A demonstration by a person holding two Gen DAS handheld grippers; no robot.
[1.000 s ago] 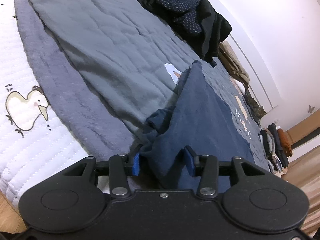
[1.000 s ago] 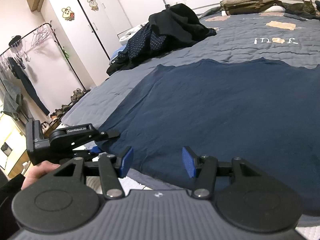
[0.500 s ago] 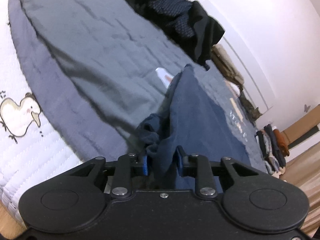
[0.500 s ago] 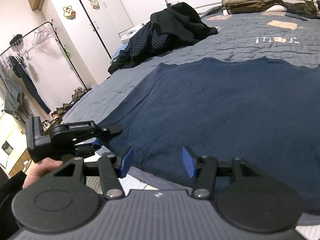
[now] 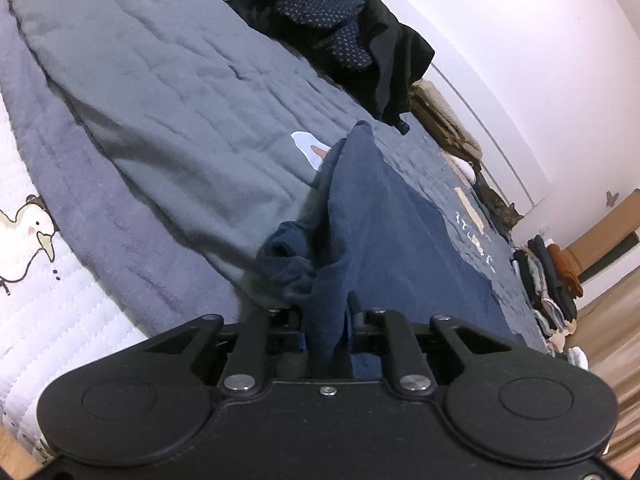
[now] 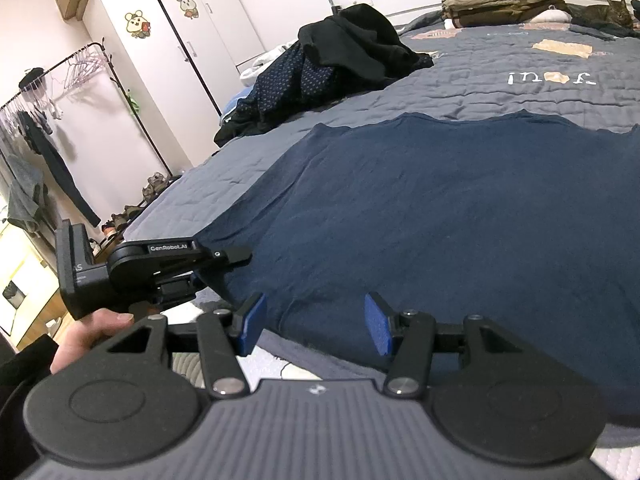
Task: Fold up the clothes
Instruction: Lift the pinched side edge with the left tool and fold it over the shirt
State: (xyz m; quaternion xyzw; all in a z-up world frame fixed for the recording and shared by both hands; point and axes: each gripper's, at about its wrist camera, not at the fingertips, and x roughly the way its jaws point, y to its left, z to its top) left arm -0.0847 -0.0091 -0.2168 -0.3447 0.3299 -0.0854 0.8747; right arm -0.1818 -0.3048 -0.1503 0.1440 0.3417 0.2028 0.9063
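A navy garment (image 6: 440, 208) lies spread flat on the grey quilt (image 5: 160, 100) of a bed. My left gripper (image 5: 326, 328) sits at the garment's near left corner. Its jaws are closing, and a bunched fold of the navy cloth (image 5: 332, 280) is pinched between the pads. In the right wrist view a hand holds that left gripper (image 6: 236, 256) at the garment's left edge. My right gripper (image 6: 316, 324) hovers over the near hem, open, with its blue pads (image 6: 252, 320) apart and nothing pressed between them.
A heap of dark clothes (image 6: 340, 64) lies at the far side of the bed. Folded beige bedding (image 6: 500, 4) and a cat (image 6: 608, 12) are by the headboard. Folded clothes (image 5: 548, 276) are stacked on the floor. A clothes rack (image 6: 48, 120) and a wardrobe (image 6: 180, 40) stand to the left.
The left jaws have drawn in from wide apart onto the navy corner, and the cloth has bunched up between them. The right gripper has kept still.
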